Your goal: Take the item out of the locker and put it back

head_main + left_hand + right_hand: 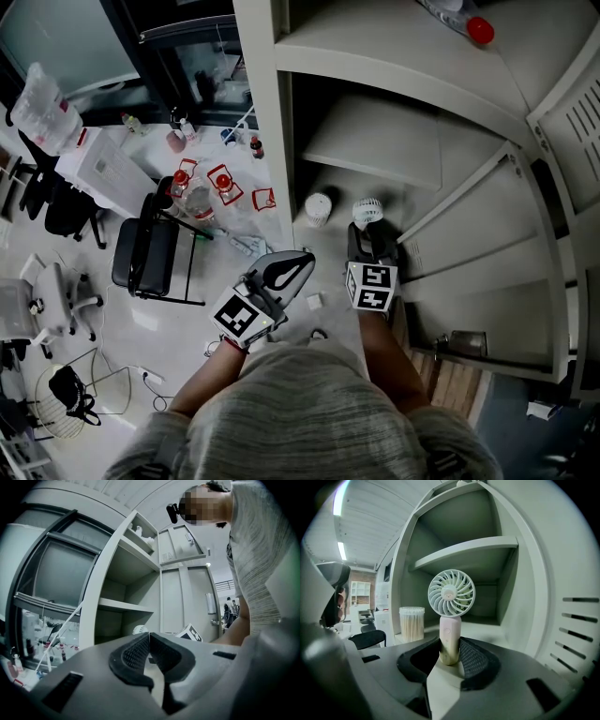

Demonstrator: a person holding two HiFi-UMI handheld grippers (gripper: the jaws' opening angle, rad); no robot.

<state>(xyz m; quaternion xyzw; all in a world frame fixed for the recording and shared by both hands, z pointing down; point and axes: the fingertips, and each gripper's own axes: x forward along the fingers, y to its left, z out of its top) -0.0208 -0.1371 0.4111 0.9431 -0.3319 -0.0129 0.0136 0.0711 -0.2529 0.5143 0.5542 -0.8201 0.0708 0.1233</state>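
A small white hand fan [451, 593] with a pale pink handle stands upright, and my right gripper [450, 656] is shut on the handle's lower end. In the head view the fan [367, 212] is at the front of the open locker's lower shelf [394, 141], just ahead of the right gripper [367, 242]. My left gripper [298, 262] hangs outside the locker, left of its side wall. Its jaws [148, 641] are shut with nothing between them. From the left gripper view the fan's head [139, 629] shows beyond the jaws.
A clear jar of cotton swabs [412, 623] stands on the same shelf left of the fan [319, 208]. A red-capped bottle [480, 31] lies on the upper shelf. The locker door [562, 141] hangs open at right. A black chair [150, 253] and a cluttered table [202, 183] are at left.
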